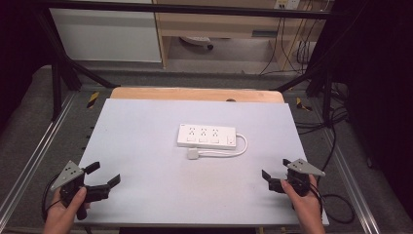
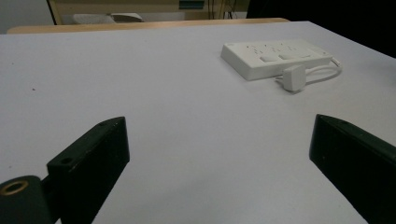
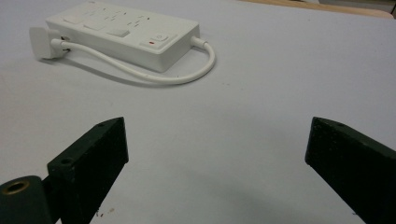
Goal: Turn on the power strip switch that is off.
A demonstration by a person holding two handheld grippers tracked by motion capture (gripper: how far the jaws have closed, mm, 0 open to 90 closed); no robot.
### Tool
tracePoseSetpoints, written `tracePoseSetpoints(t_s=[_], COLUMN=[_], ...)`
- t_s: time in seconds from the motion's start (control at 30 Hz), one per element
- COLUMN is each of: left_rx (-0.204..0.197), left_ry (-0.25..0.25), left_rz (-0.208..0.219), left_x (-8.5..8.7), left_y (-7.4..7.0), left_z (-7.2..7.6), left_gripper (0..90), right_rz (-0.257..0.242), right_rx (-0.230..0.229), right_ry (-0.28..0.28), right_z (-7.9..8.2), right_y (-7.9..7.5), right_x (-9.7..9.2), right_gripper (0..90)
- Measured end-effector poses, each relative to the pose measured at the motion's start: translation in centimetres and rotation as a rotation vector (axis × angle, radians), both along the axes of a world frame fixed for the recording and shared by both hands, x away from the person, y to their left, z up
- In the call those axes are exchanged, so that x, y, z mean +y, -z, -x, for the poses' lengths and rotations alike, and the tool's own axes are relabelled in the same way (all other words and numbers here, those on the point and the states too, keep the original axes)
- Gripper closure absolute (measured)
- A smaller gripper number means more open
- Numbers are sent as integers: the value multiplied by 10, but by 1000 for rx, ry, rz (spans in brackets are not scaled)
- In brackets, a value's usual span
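Power strip (image 1: 206, 136), plug (image 1: 193, 154) alongside: untouched. Left gripper (image 1: 105, 175) and right gripper (image 1: 275, 173) held agape, empty; plug best approached squarely.

Table top (image 1: 146, 146) was just a plain pale grey sheet over a wooden board (image 1: 195, 93). Behind it sat a light wood desk (image 1: 219, 24), a white cabinet (image 1: 104, 34), grey floor (image 1: 234, 53), dangling cables (image 1: 287, 44) and a black frame (image 1: 185, 9).
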State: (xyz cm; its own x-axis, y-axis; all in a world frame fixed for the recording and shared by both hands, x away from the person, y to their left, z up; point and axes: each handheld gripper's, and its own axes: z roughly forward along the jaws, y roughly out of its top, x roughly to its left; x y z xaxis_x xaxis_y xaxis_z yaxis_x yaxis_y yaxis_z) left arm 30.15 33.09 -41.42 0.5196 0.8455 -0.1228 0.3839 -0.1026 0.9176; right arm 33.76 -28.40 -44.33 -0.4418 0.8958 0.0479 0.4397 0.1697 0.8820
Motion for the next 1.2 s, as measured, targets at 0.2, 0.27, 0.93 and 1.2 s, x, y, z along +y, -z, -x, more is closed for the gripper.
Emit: tracePoseSetpoints(t_s=[0.2, 0.27, 0.93, 1.2], left_rx=[-6, -5, -1, 3], left_ry=[8, 10, 28, 35], left_rz=[-4, -7, -28, -29], left_x=[-1, -1, -5, -6], left_y=[0, 0, 1, 2], left_z=[-1, -1, -2, -3], left_gripper=[50, 50, 51, 51], right_rz=[0, 5, -29, -55], right_rx=[-2, -2, -17, -35], right_ry=[4, 2, 30, 32], right_z=[0, 0, -2, 1], right_y=[-1, -1, -12, -18], right_x=[0, 0, -3, -1], right_gripper=[58, 57, 55, 39])
